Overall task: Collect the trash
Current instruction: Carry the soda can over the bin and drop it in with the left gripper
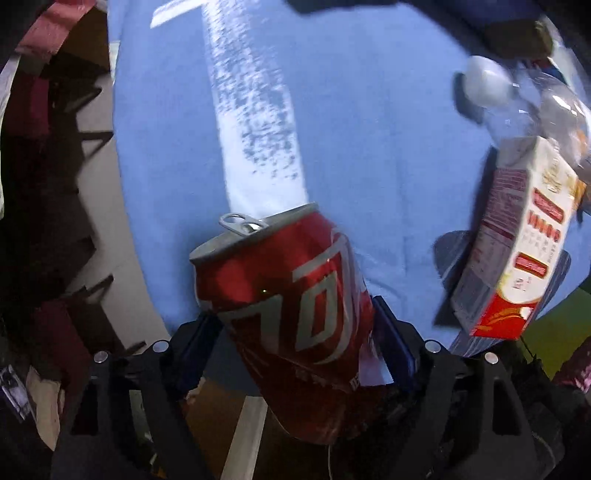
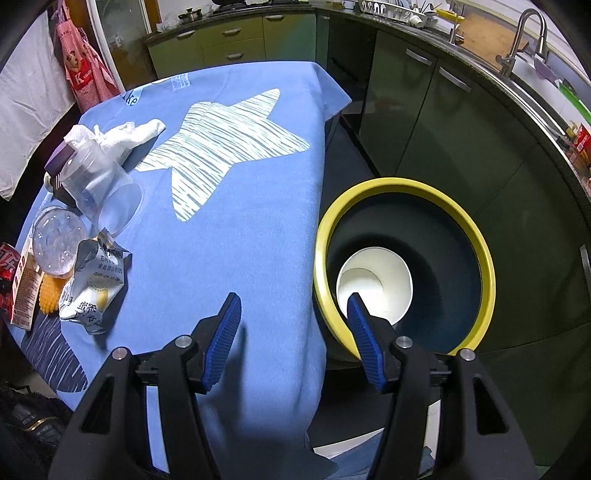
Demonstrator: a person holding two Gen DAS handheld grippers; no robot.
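Left gripper: jaws apart around dented red aluminium cola can, unclamped.
Right gripper: jaws apart, empty.
Tip: centre can, then squeeze gently.

Blue cloth covers the table, pale striped star print centre to 11 o'clock. Pink checked apron hangs at 10 o'clock, white towel beside it at 9. Green cabinets curve from 12 round to 3 o'clock, drawers with metal handles at 12. Steel faucet over the sink at 1 o'clock. Dish rack on the counter at 12–1 o'clock, small pot near 12. Dark shoe on the floor at 8 o'clock.
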